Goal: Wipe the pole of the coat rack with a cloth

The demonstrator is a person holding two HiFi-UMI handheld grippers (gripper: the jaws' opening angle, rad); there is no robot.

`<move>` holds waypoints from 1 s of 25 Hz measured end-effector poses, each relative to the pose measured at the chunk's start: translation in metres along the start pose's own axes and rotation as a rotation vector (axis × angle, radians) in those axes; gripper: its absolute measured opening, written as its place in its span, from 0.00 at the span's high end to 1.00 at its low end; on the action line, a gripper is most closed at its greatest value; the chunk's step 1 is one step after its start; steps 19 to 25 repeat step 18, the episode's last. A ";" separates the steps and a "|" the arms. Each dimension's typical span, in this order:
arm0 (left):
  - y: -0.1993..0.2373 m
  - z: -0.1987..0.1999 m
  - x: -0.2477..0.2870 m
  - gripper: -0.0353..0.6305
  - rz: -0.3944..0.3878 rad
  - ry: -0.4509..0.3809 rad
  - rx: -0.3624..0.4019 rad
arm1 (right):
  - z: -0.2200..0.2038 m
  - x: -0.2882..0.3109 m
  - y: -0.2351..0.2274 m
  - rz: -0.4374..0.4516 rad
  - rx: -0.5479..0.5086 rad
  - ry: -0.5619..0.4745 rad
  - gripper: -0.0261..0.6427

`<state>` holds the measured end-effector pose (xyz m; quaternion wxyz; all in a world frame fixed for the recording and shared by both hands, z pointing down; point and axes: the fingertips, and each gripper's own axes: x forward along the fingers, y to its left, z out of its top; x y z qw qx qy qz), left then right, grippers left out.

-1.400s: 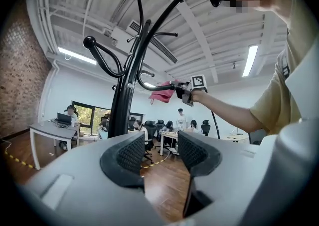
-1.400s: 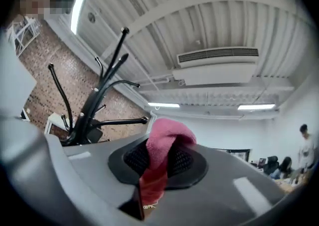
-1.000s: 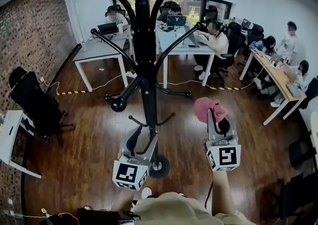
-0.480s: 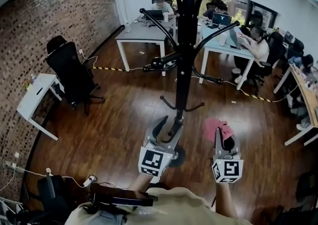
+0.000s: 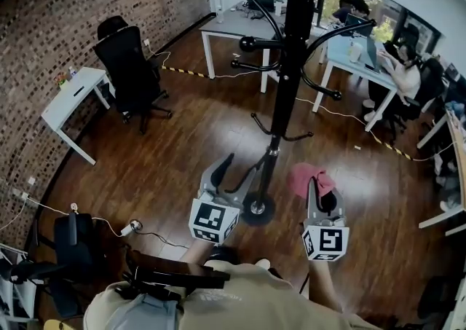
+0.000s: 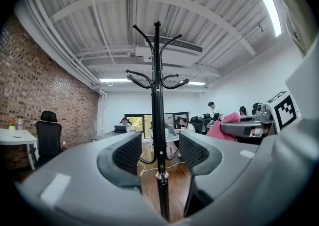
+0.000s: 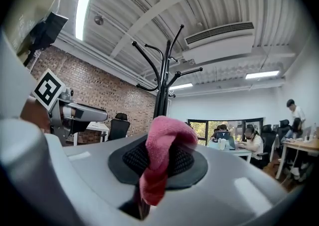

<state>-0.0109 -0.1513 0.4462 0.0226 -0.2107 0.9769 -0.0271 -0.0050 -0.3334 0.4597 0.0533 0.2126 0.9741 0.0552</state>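
Observation:
The black coat rack pole (image 5: 288, 81) rises from a round base (image 5: 256, 209) on the wooden floor. My left gripper (image 5: 239, 173) is open low down by the pole. In the left gripper view the pole (image 6: 159, 120) runs between the two pads (image 6: 128, 153) with a gap on each side. To the right of the pole, my right gripper (image 5: 318, 189) is shut on a pink cloth (image 5: 306, 178). The cloth (image 7: 162, 160) bunches out between the jaws, apart from the rack (image 7: 162, 88) behind it.
A black office chair (image 5: 131, 66) and a small white table (image 5: 71, 95) stand by the brick wall at left. Desks (image 5: 237, 26) with seated people lie beyond the rack. A cable and plug (image 5: 131, 228) lie on the floor near my left side.
The head view has swung left, bringing more brick wall into sight, and the rack now stands right of centre. Both grippers keep their pose: left beside the pole's foot, right holding the cloth.

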 end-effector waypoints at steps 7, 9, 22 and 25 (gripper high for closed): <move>0.025 0.000 -0.006 0.63 -0.020 0.005 -0.024 | 0.010 0.012 0.016 -0.022 -0.006 0.013 0.87; 0.041 -0.002 -0.009 0.63 -0.031 0.000 -0.030 | 0.010 0.019 0.030 -0.032 -0.012 0.021 0.87; 0.162 -0.006 -0.045 0.63 -0.065 -0.026 0.005 | 0.025 0.077 0.138 -0.088 -0.026 0.002 0.87; 0.162 -0.006 -0.045 0.63 -0.065 -0.026 0.005 | 0.025 0.077 0.138 -0.088 -0.026 0.002 0.87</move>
